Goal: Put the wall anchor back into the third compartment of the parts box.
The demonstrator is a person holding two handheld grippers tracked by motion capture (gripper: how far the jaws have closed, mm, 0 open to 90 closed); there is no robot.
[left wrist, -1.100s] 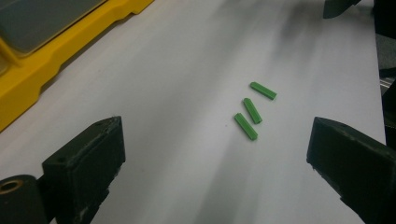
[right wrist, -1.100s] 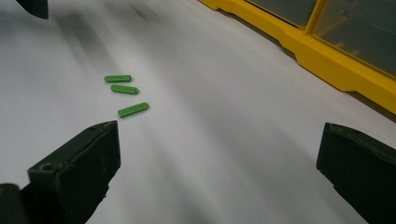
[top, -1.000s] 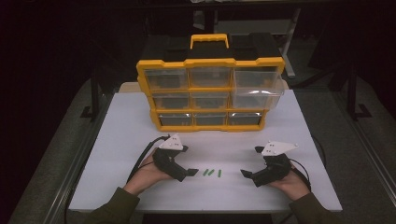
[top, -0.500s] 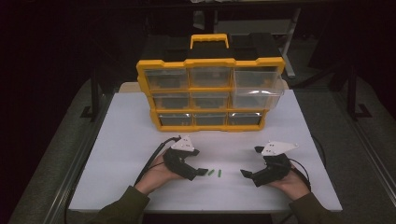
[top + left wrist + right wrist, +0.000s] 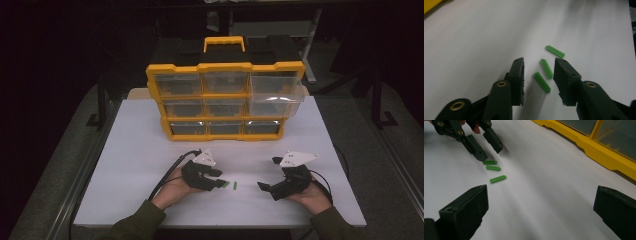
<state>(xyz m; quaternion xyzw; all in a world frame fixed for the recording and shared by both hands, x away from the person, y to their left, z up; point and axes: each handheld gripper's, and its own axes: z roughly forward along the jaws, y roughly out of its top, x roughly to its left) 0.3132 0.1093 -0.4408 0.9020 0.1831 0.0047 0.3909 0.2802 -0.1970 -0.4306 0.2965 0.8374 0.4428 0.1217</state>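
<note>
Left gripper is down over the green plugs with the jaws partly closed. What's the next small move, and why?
Probably finish closing. The left gripper has just been closing its jaws, and two green plugs lie in the gap, neither pressed by a pad. The farther one lies close by one pad. If you want only one, shift slightly first. The third plug lies beyond the tips.

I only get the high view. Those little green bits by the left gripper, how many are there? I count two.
Observer: Three green pegs, all ribbed; the left gripper hides one from you.
Operator: Has it grabbed one?
Observer: No. Its jaws have just been closing, with two pegs lying between them, neither pressed yet.
Operator: And the other hand?
Observer: The right gripper has its jaws wide apart, with bare table between them.
</note>
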